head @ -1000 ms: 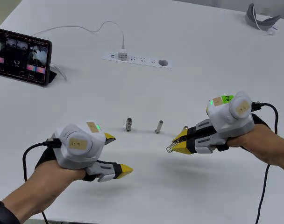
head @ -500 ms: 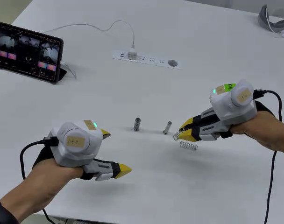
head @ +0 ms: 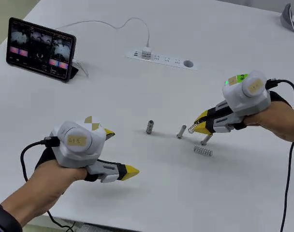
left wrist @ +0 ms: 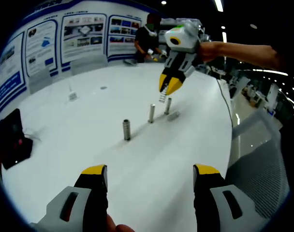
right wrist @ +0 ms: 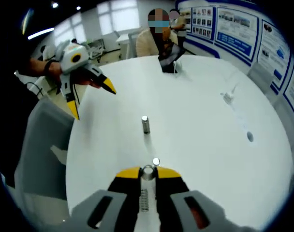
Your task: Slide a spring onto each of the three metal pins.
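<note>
In the head view, a spring point(head: 193, 128) was gripped in the closed fingers of the right gripper point(head: 198, 128) near two bare pins point(head: 181, 132), and the fingers of the left gripper point(head: 121, 151) were spread wide. In the left gripper view, a third pin point(left wrist: 126, 129) wearing its own spring was seen on the table point(left wrist: 89, 111), with a loose spring point(left wrist: 173, 116) lying beside the farthest pin. In the right gripper view, the held spring was pinched between the yellow tips.
</note>
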Demonstrator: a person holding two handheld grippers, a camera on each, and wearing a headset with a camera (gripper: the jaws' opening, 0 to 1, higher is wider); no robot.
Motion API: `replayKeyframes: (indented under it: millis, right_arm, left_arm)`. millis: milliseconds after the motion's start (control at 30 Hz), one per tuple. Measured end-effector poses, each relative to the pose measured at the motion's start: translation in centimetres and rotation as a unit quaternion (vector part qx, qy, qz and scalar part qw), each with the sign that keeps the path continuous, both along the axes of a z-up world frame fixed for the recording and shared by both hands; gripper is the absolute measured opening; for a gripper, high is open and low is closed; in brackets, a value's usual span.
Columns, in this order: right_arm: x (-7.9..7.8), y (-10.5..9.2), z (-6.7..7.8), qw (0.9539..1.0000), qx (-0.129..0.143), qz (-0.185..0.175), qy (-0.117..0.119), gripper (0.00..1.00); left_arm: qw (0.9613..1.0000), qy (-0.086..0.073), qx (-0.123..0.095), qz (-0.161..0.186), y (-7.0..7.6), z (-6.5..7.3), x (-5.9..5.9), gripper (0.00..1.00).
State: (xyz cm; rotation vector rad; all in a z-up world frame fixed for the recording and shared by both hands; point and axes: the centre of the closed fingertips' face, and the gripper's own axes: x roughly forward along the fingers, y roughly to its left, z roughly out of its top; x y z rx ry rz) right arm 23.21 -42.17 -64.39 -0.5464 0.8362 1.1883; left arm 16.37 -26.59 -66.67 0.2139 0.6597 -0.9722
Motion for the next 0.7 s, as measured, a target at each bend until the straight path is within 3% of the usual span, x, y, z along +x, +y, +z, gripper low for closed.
replayKeyframes:
  millis: [367, 700]
  right_arm:
    - [1.4, 0.6, -0.5, 0.9999, -0.012, 0.002, -0.003, 0.12]
    - [1.2, 1.1, -1.7, 0.9995, -0.026, 0.019, 0.006, 0.13]
  left_arm:
    - [0.9999, 0.001, -0.005, 0.013, 0.9, 0.1, 0.3, 0.77]
    - [0.9998, 0.001, -0.005, 0.017, 1.5, 0.2, 0.1, 0.77]
